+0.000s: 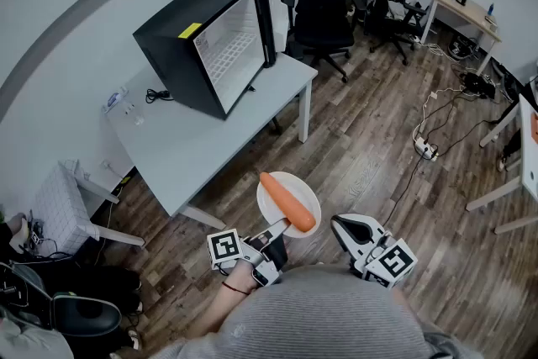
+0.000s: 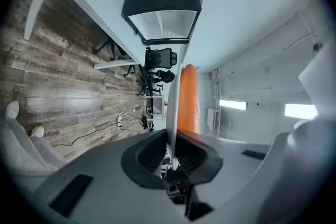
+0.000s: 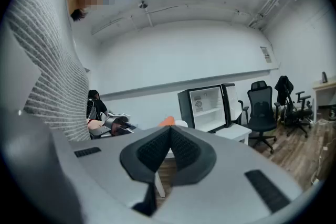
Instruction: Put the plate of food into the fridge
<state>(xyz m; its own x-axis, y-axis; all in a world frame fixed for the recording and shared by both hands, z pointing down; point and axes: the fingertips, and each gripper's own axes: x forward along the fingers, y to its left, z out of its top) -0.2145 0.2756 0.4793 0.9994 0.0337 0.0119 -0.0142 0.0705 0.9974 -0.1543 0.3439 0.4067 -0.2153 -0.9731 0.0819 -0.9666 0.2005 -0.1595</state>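
Left hand-held gripper [image 2: 171, 138] clenched on plate [image 1: 300, 185] rim (carrot [image 1: 287, 202] aboard); right hand-held gripper [image 3: 169, 134] closed, empty.

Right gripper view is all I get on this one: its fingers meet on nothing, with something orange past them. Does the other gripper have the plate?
Observer: Yes. In the left gripper view the left gripper has its fingers clamped on the rim of the white plate, seen edge-on.
Operator: And the orange thing?
Observer: A carrot, lying across that plate in the head view.
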